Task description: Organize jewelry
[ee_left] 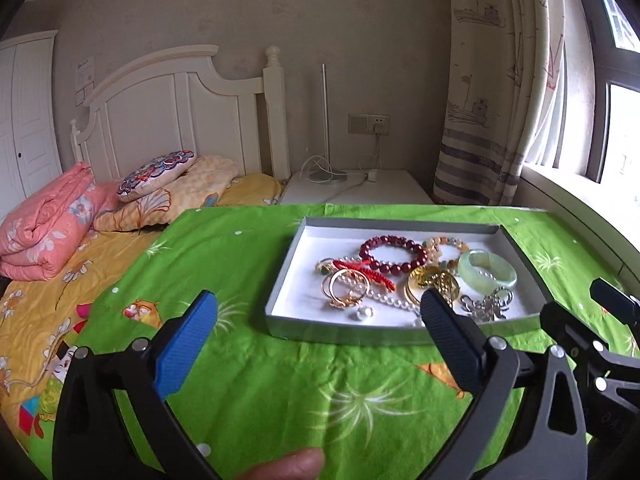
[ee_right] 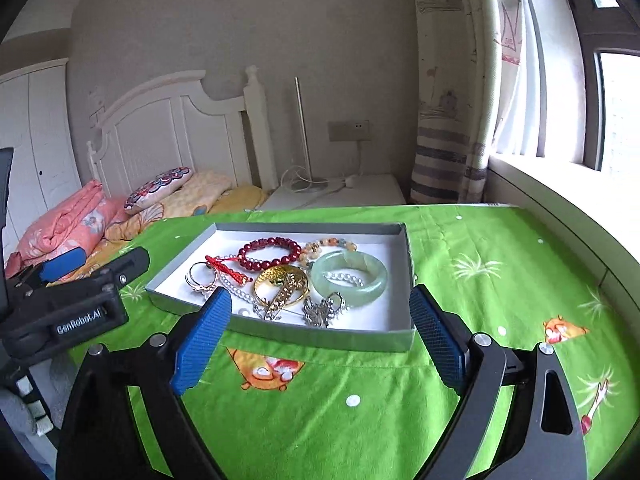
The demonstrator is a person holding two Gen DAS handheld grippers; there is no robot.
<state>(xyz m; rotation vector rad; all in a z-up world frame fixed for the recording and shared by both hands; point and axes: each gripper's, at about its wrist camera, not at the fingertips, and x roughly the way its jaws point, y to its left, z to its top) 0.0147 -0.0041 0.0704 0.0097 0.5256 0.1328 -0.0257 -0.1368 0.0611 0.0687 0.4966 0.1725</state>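
Here, on green cartoon-print cloth (ee_right: 360, 432): shallow grey cardboard tray with white floor (ee_right: 320, 334), holding tangled jewelry. Contents: dark red round-bead bracelet (ee_right: 269, 255); pale green jade bangle (ee_right: 349, 278), touching a white pearl strand (ee_left: 384, 298); amber and orange bead bracelet (ee_right: 330, 247) at the far side; gold filigree brooch (ee_right: 282, 282) at centre; red braided cord (ee_right: 226, 270); gold rings (ee_left: 345, 288) at the tray's left; silver butterfly ornament (ee_right: 322, 312) against the near wall.

Left gripper (ee_left: 318, 314): blue-padded fingers spread wide, empty, above the cloth just short of the tray's near wall, tray mostly ahead and to the right.

Right gripper (ee_right: 320, 310): likewise wide apart and empty, fingertips flanking the tray's near edge, brooch and butterfly ornament directly ahead between them; no contact visible.
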